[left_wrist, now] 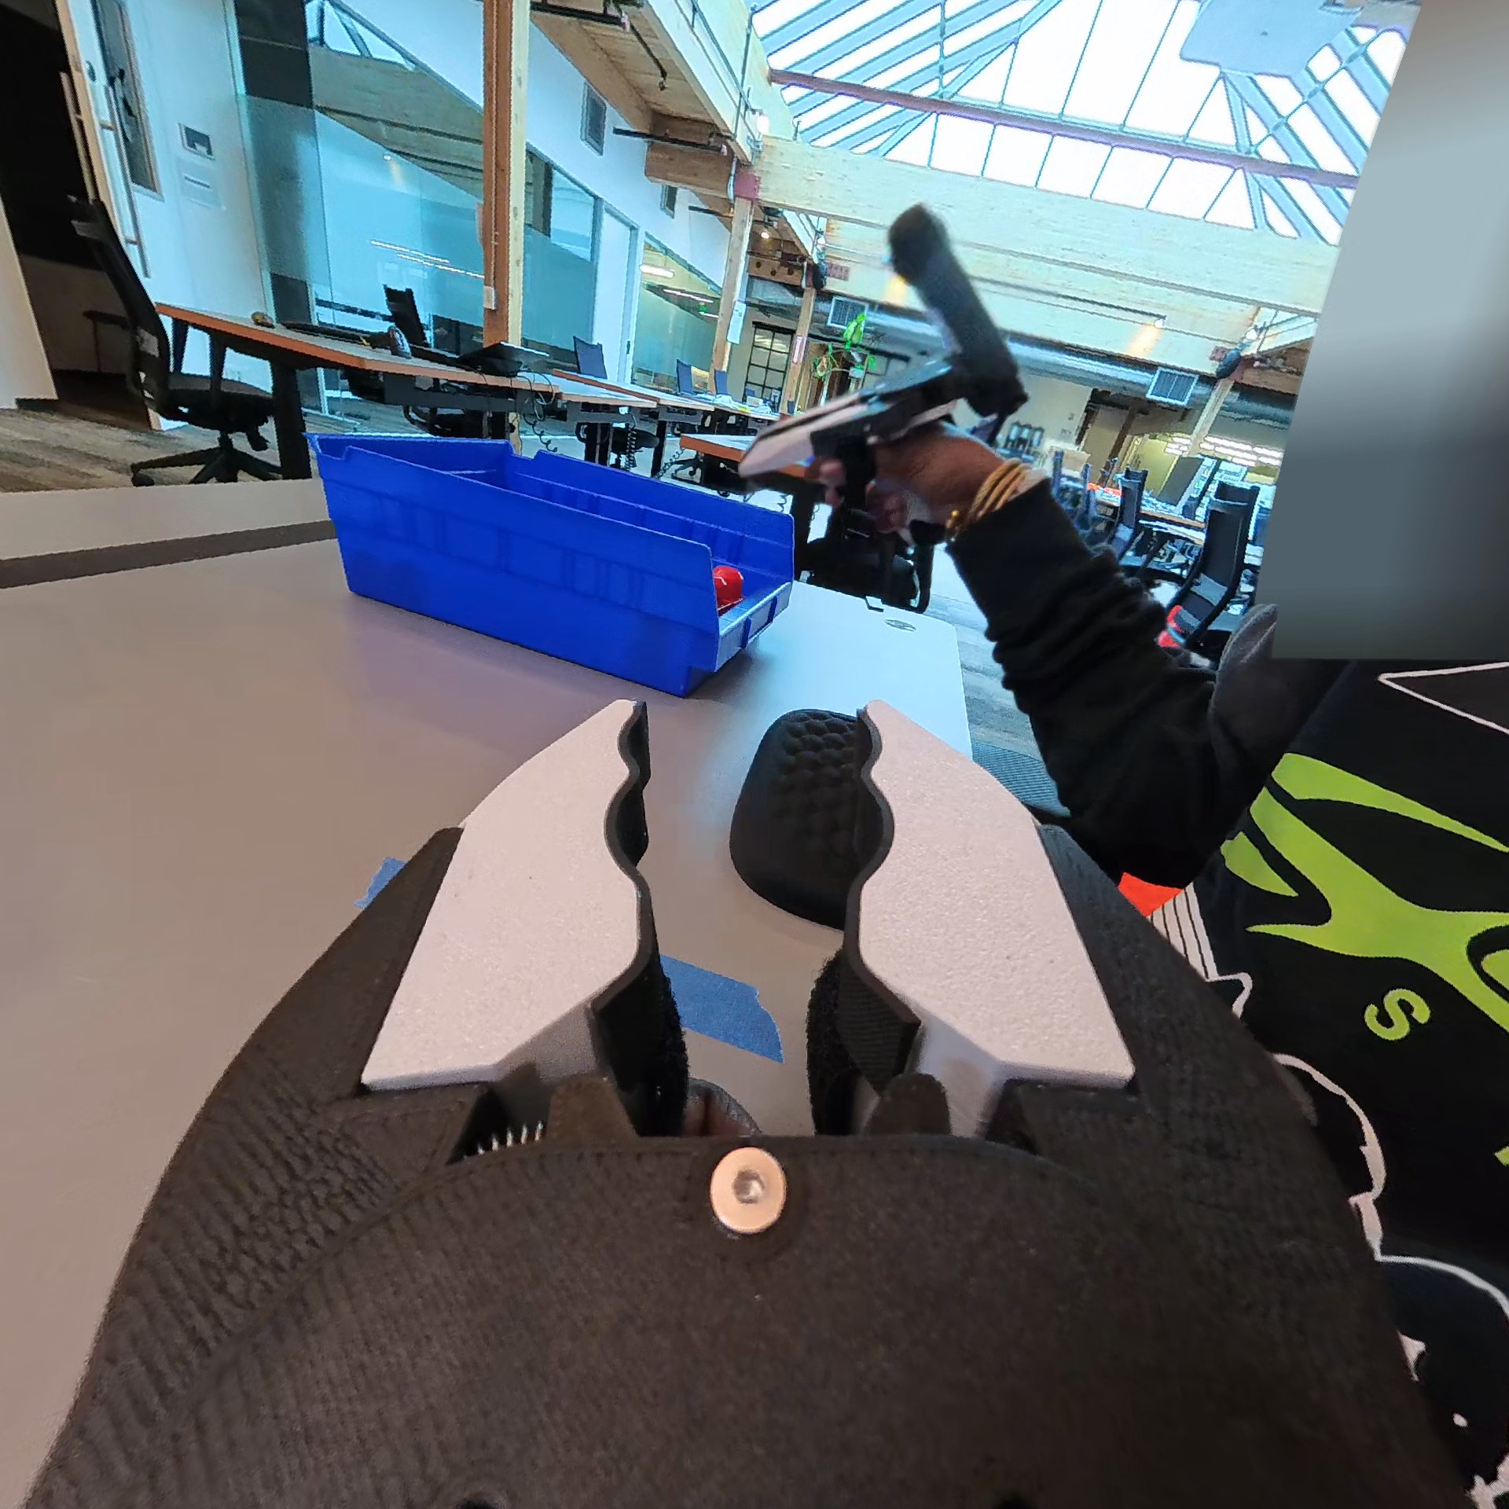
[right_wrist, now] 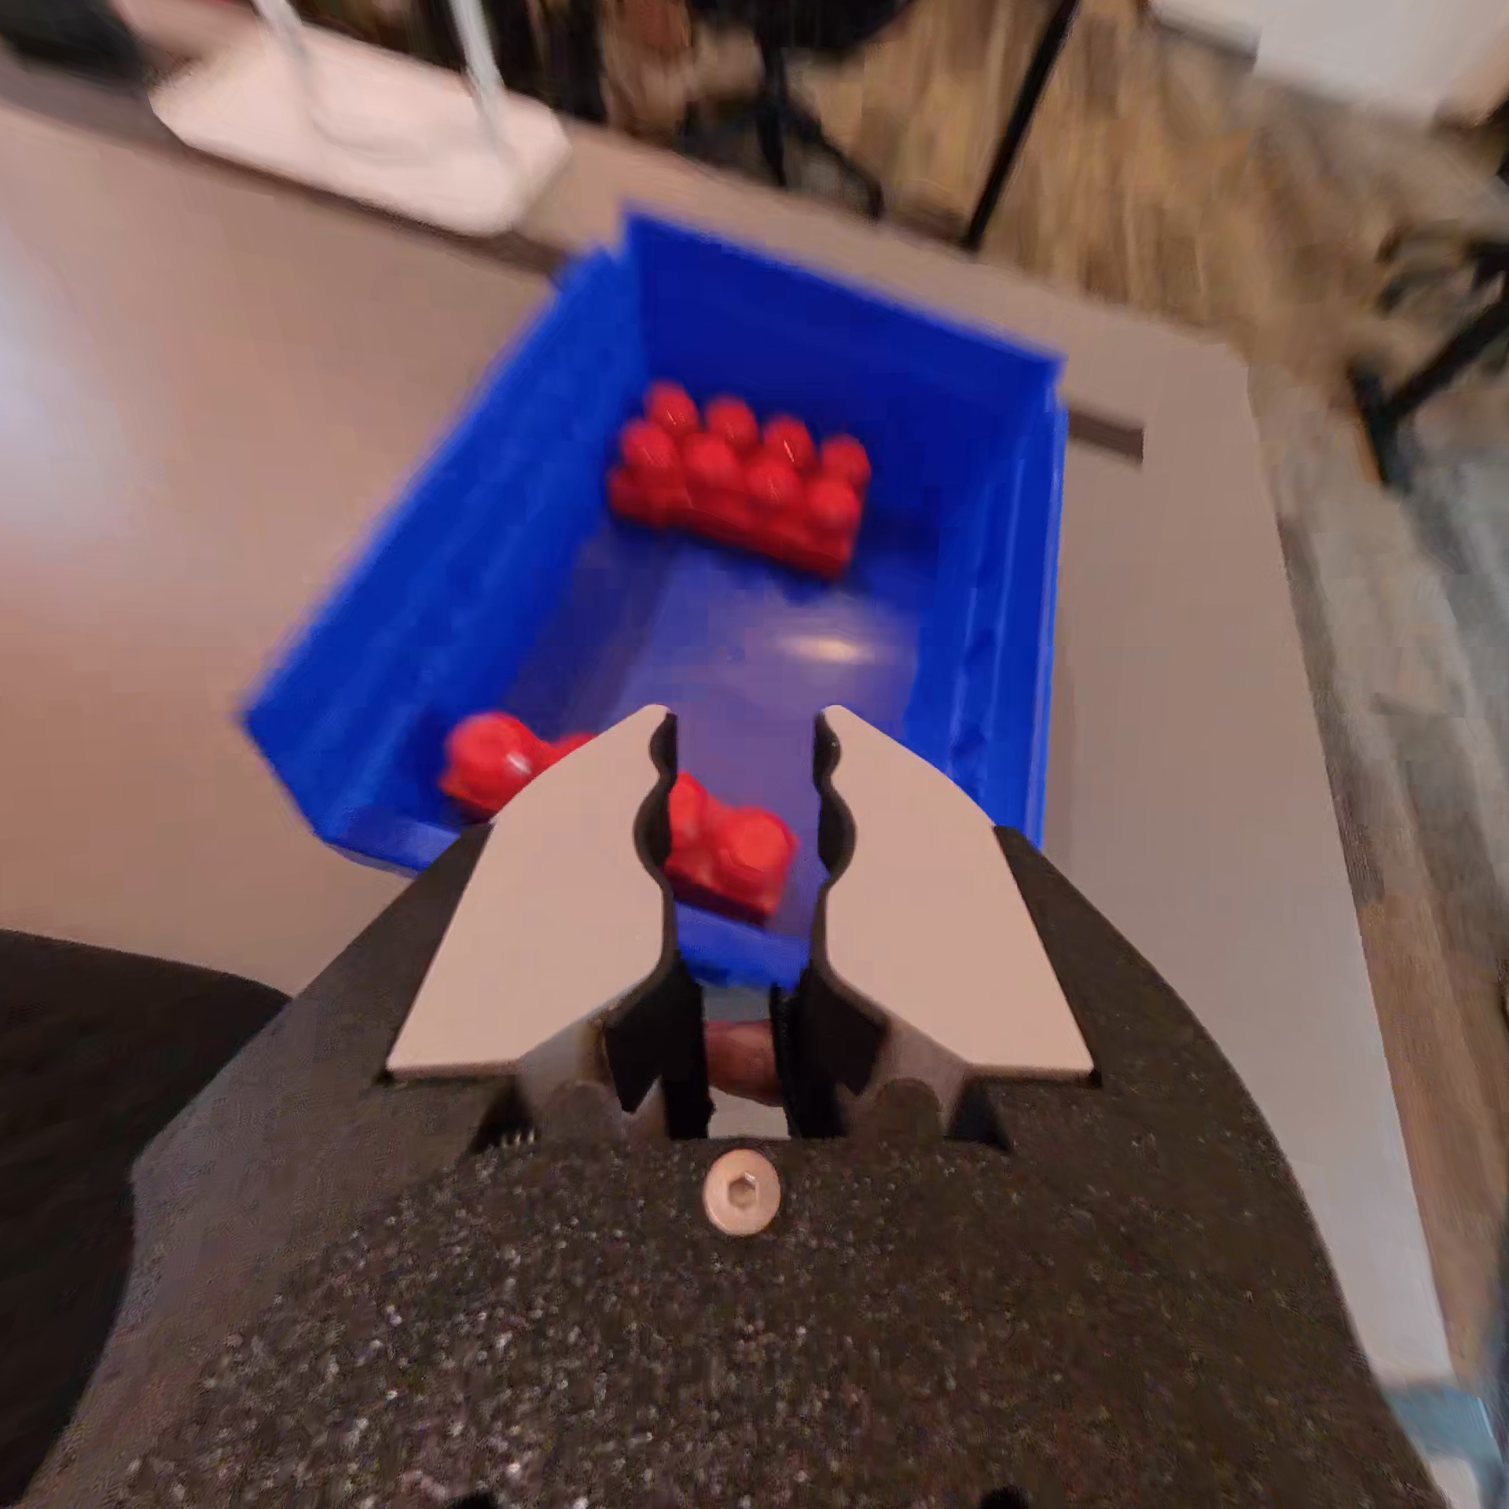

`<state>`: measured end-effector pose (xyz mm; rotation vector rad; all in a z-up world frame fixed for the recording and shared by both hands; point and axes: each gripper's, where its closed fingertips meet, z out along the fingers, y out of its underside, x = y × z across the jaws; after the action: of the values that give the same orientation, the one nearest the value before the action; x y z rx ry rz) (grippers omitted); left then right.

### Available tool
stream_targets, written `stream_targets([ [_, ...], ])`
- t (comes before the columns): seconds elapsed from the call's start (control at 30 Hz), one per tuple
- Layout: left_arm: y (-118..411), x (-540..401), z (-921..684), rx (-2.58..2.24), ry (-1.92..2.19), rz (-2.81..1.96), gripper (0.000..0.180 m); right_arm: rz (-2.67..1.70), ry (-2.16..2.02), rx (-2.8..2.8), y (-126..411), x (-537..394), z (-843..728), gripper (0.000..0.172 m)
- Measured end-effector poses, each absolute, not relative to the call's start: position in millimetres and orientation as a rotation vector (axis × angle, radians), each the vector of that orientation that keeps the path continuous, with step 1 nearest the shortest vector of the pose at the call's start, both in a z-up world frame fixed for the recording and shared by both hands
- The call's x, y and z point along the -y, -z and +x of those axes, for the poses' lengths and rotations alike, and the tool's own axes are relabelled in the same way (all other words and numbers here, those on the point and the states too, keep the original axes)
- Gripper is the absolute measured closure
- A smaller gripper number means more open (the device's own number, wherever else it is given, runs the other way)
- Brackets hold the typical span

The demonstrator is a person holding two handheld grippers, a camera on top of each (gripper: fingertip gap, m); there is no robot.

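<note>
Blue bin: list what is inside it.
The blue bin holds red studded toy bricks: one long brick near the far wall and another by the near end, partly covered by the right hand-held gripper, whose open jaws hold nothing.

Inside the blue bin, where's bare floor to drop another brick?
Free: the blue bin's middle floor, between the far red brick and the near red brick, toward the right wall. Crowded: near-left corner and far end.

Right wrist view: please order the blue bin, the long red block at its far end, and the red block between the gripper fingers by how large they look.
1. blue bin
2. long red block
3. near red block, partly hidden by a finger, so its true size is unsure.
</note>
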<state>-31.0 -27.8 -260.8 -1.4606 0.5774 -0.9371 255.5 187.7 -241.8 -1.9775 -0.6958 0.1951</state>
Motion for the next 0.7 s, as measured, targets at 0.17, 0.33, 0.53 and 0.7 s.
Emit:
stream_targets([
  [0.17, 260.6, 27.5, -31.3, -0.574, 0.937, -1.46, 0.133, -1.61, -0.46, 0.845, 199.4, -128.1, 169.1, 0.118],
  [0.33, 260.7, 27.2, -31.0, -0.574, 0.929, -1.461, 0.133, -1.435, -0.835, 1.024, 236.4, -47.0, 98.3, 0.113],
  [0.53, 251.4, 29.0, -38.6, -0.536, 0.88, -1.44, 0.132, -1.399, -0.838, 1.044, 276.4, -33.5, 88.2, 0.116],
  [0.7, 205.7, 36.6, -135.6, -0.284, 0.388, -1.535, 0.121, -1.4, -0.833, 1.025, 277.8, -36.5, 88.7, 0.121],
])
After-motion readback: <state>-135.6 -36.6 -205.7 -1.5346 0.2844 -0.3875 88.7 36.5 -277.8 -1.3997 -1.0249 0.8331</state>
